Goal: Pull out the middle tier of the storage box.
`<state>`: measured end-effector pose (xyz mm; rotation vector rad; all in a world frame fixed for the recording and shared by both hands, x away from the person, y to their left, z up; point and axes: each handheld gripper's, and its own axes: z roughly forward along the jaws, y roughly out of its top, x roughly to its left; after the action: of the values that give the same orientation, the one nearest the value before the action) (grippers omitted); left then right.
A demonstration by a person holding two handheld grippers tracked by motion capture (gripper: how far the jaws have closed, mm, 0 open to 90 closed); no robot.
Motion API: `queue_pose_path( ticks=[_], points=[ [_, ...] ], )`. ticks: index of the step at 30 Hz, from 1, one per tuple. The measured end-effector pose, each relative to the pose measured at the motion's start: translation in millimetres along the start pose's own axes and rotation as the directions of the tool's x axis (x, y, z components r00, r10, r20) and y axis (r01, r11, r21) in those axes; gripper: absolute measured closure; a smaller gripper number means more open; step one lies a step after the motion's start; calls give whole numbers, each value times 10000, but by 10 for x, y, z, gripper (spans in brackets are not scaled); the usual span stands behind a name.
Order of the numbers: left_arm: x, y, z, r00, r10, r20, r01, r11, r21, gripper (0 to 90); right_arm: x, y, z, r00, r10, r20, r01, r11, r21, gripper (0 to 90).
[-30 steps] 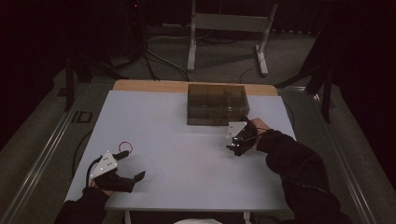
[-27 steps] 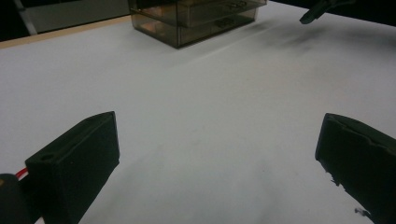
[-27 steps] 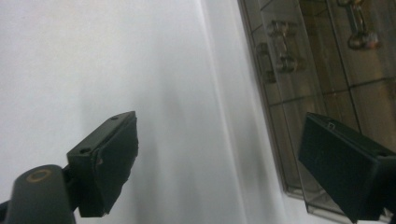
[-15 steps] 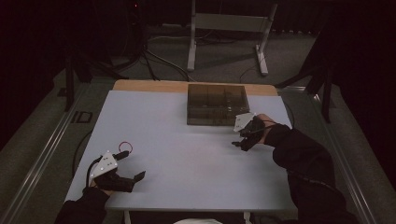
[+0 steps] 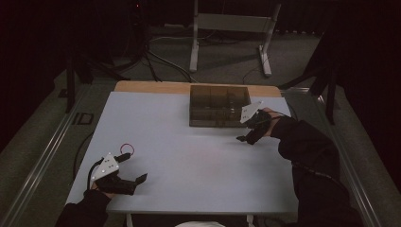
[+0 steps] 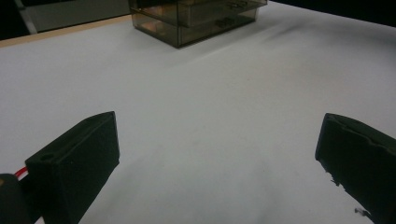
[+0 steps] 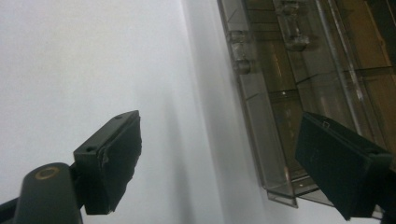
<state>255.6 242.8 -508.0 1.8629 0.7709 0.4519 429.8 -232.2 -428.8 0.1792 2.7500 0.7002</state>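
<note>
A smoky, see-through drawer box (image 5: 219, 105) stands at the back middle of the white table (image 5: 189, 156). My right gripper (image 5: 245, 138) hovers at the box's front right corner, open, with nothing between its jaws. In the right gripper view the box's drawer fronts (image 7: 289, 93) lie just beyond the open right gripper (image 7: 224, 158), one jaw over the box's edge. My left gripper (image 5: 137, 183) rests near the table's front left, open and holding nothing. In the left gripper view the left gripper (image 6: 219, 154) spreads wide over bare table, with the box (image 6: 196, 18) far ahead.
A wooden strip (image 5: 151, 87) runs along the table's far edge. Beyond it stand a metal frame (image 5: 231, 28) and cables on a dark floor. A red wire loop (image 5: 126, 149) trails from the left gripper.
My right gripper has shifted a little farther back and right, closer to the box's front right corner. The left gripper has stayed where it was.
</note>
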Motion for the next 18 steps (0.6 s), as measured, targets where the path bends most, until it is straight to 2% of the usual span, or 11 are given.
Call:
queue_pose_path(
  ticks=[6,12,14,15,16,18],
  points=[
    [3,1,0,10000,-9,2,9,10000,-15,12,-117,32,13,9995,161,-279,-163,9998,-96,164],
    [4,-2,5,10000,-14,22,14,10000,-3,12,-176,61,77,9989,26,-459,-11,9995,331,206],
    [2,-3,9,10000,-4,37,4,10000,-3,12,-193,71,93,9996,-30,-281,40,9994,356,275],
    [1,-6,10,10000,12,34,-12,10000,43,12,-184,76,102,10000,-80,54,79,9995,306,343],
    [0,-5,10,10000,26,46,-26,10000,64,13,-190,79,116,9996,-213,182,207,9993,324,375],
    [-2,-1,7,10000,26,38,-26,10000,-5,12,-208,87,157,9993,-273,269,264,9991,339,450]
  ],
)
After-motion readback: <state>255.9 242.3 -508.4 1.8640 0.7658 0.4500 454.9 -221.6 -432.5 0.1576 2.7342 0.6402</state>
